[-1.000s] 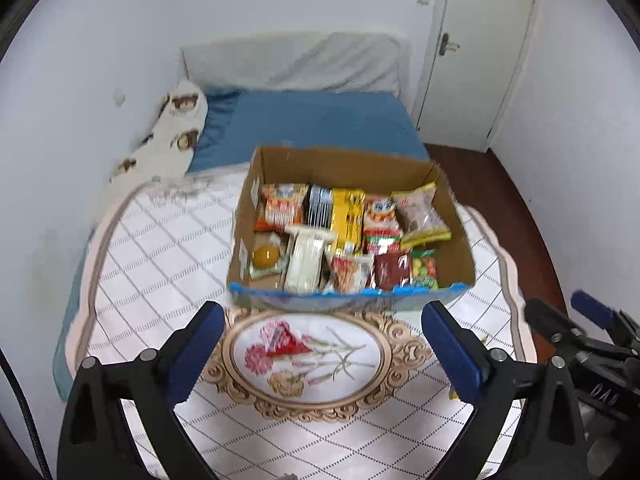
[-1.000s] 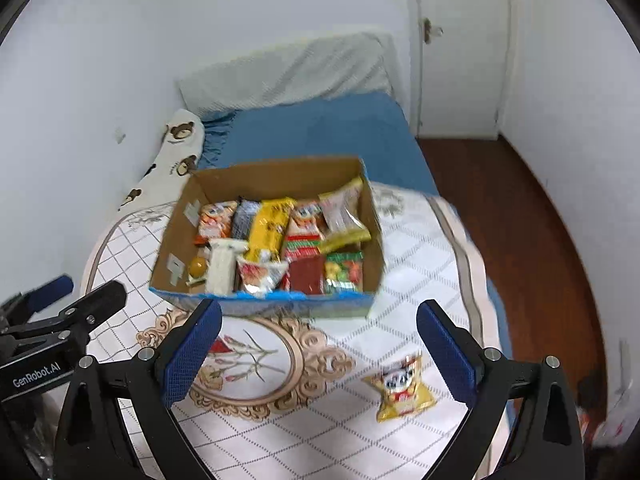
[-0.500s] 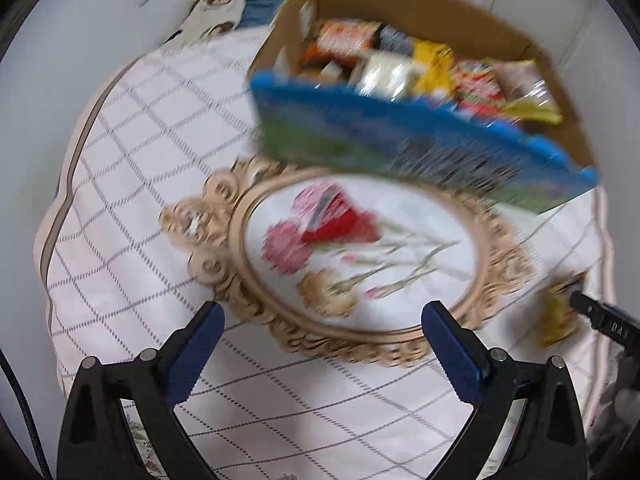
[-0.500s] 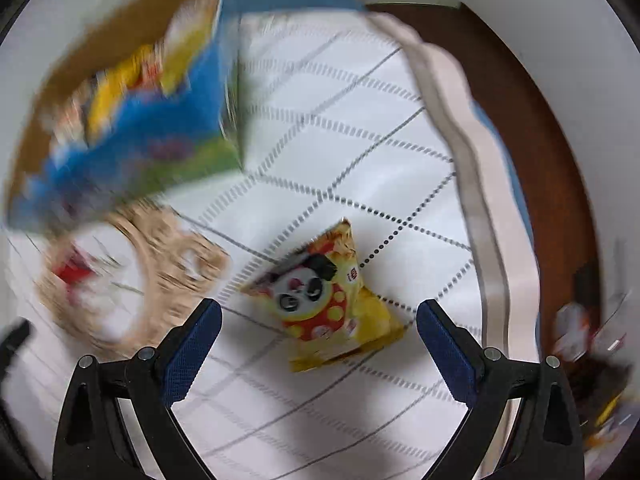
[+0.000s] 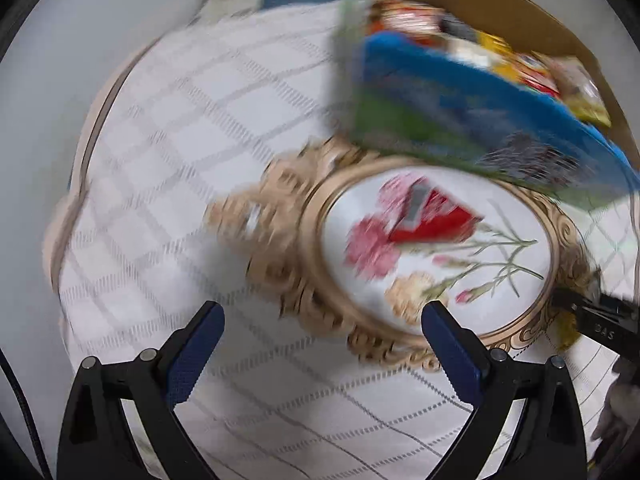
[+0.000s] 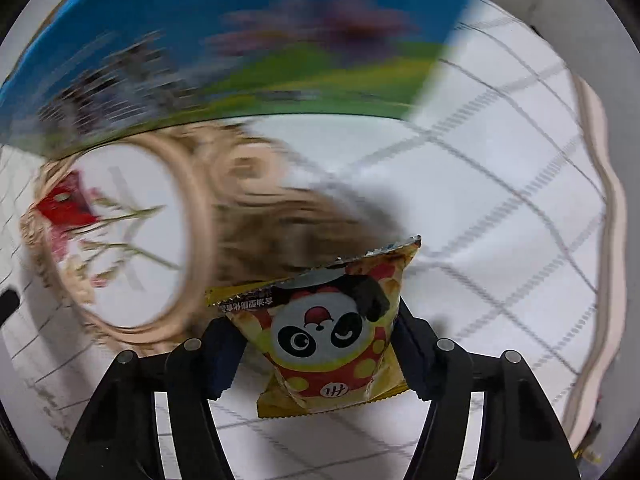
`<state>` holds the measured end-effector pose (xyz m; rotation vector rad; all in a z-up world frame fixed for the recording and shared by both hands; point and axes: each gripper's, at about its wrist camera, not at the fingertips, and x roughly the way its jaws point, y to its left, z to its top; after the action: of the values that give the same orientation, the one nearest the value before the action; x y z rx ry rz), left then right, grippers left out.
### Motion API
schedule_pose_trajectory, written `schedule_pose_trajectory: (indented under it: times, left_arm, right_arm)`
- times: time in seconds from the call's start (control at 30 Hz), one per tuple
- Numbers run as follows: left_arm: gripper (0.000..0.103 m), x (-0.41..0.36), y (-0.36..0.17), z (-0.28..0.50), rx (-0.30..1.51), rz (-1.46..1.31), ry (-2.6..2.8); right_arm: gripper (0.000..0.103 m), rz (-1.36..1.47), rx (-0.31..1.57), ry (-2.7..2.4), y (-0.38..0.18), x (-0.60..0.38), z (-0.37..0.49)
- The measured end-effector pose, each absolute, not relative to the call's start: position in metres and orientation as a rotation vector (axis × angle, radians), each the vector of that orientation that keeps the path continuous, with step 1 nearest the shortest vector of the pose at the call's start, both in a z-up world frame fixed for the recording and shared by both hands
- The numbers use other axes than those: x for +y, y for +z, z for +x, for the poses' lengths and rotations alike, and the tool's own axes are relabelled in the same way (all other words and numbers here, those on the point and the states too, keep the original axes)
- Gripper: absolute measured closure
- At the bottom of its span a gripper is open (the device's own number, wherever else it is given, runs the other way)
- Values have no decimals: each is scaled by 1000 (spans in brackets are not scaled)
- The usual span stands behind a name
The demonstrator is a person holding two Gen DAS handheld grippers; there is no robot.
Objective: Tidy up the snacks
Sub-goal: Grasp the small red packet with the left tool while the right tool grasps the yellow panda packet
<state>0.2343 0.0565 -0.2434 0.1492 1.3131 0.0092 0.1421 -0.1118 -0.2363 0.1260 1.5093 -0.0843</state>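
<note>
A yellow snack bag with a panda face (image 6: 324, 336) sits between the fingers of my right gripper (image 6: 316, 344), which is shut on it above the tablecloth. The cardboard box with a blue and green front (image 6: 224, 52) fills the top of the right wrist view. In the left wrist view the same box (image 5: 472, 120) stands at the upper right with several snack packs inside. A red packet (image 5: 432, 220) lies on the flower medallion. My left gripper (image 5: 320, 344) is open and empty over the tablecloth, left of the red packet.
The round table has a white checked cloth (image 5: 180, 128) with a gold-framed flower medallion (image 5: 440, 256). The right gripper's tip (image 5: 600, 320) shows at the right edge of the left wrist view. The table's edge (image 6: 608, 208) curves at the right.
My right gripper dropped to the panda bag and closed on it. My left gripper moved lower and leftward over the table; the box now sits further right in its view.
</note>
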Motion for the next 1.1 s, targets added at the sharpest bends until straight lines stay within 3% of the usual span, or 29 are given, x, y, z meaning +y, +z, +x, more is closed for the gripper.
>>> schedule_pose_trajectory:
  times: [0.2,0.4,0.43,0.47,0.53,0.63,0.93,1.1]
  left_arm:
    - [2,-2,-251,268,1239,477,-168]
    - [2,-37,-280,287,1296,616,-352]
    - [11,-39,-286,290,1314,621,-367]
    - [36,-40,-289,293,1329,616,-377]
    - [56,-39,-300,296,1398,575,-387]
    - [57,-32,-299,295,1413,508,-366]
    - [56,38,-329,229,1695,-28,-274]
    - [43,76,-358,220,1771,-306,-265]
  right_arm:
    - [37,126,1510,-56,-235,-97,147]
    - [37,131,1517,-73,-234,-112,164]
    - [37,133,1518,-76,-234,-114,164]
    - [37,137,1519,-77,-235,-116,164]
    - [38,138,1519,-78,-235,-116,165]
    - [40,144,1532,-65,-232,-110,158]
    - [43,151,1653,40,-245,-90,109]
    - [43,153,1669,33,-256,-84,99]
